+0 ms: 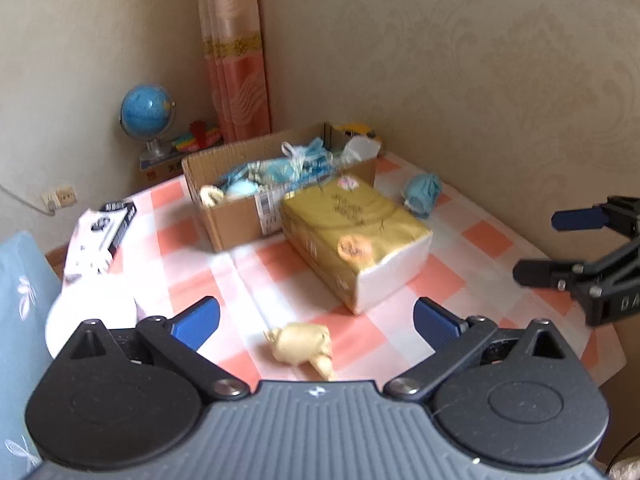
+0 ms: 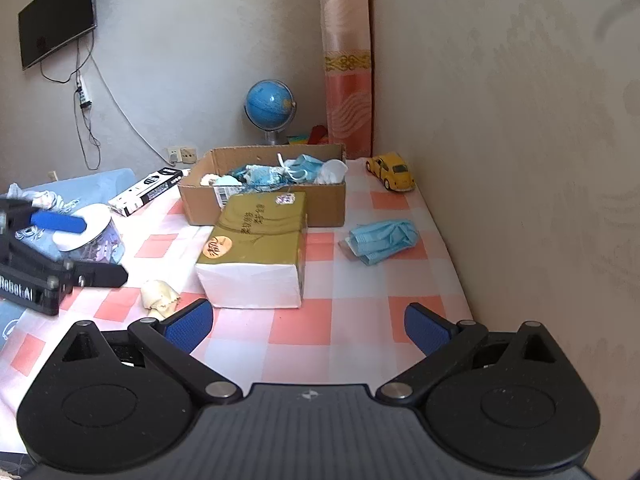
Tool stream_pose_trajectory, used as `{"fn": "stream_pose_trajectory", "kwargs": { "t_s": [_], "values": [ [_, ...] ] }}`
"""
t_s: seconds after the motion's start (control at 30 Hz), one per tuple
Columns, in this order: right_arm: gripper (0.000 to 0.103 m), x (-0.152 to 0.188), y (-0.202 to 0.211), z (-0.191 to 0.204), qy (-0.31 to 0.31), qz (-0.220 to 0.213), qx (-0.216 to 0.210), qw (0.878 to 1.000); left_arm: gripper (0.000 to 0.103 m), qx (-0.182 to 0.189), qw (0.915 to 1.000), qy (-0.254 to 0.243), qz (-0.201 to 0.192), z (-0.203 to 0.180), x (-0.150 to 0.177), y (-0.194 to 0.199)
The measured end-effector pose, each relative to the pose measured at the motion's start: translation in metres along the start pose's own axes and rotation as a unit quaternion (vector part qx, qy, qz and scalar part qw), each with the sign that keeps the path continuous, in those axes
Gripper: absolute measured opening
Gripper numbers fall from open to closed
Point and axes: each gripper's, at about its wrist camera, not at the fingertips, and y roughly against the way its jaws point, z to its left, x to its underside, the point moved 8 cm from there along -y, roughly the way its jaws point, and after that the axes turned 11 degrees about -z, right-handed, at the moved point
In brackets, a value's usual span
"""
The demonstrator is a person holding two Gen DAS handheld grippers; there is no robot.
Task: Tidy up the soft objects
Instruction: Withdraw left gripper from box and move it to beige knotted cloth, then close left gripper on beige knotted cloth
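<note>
Left wrist: cream pouch (image 1: 303,345) btwn spread fingers (image 1: 197,322).

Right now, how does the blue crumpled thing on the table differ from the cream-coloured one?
The blue face mask lies past the tissue pack, towards the wall; the cream cloth lump sits nearer, in front of the open left claw. The mask looks pleated and larger; the lump is small and wadded. Both lie loose on the checked tablecloth, outside the cardboard box.

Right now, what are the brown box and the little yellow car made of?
The brown box looks like matte cardboard: raw tan walls, folded flaps, a stuck-on shipping label. The yellow car looks like glossy painted metal or hard plastic; its shine doesn't settle which.
</note>
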Motion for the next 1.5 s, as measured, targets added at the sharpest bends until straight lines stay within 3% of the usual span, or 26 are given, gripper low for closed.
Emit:
{"fn": "stream_pose_trajectory", "kwargs": {
  "t_s": [0.27,0.47,0.67,1.1,1.3,1.5],
  "values": [
    [0.103,0.014,-0.012,-0.009,-0.004,0.021,0.012,1.000,0.103,-0.032,0.9989,0.015,0.032,0.000,0.046,-0.027],
    [0.103,0.028,-0.029,-0.019,0.001,0.047,0.030,0.998,0.102,-0.029,0.9975,0.047,0.045,0.004,0.063,-0.044],
    [0.103,0.044,-0.048,-0.031,0.007,0.078,0.048,0.996,0.102,-0.031,0.9967,0.049,0.057,0.005,0.071,-0.057],
    [0.103,0.063,-0.077,-0.038,0.019,0.119,0.062,0.991,0.103,-0.045,0.9964,0.058,0.043,0.013,0.065,-0.071],
    [0.103,0.063,-0.080,-0.040,0.015,0.113,0.064,0.991,0.103,-0.049,0.9960,0.062,0.040,0.018,0.063,-0.076],
    [0.103,0.062,-0.081,-0.040,0.018,0.102,0.061,0.993,0.103,-0.080,0.9927,0.082,0.038,0.030,0.062,-0.080]
  ]
}}
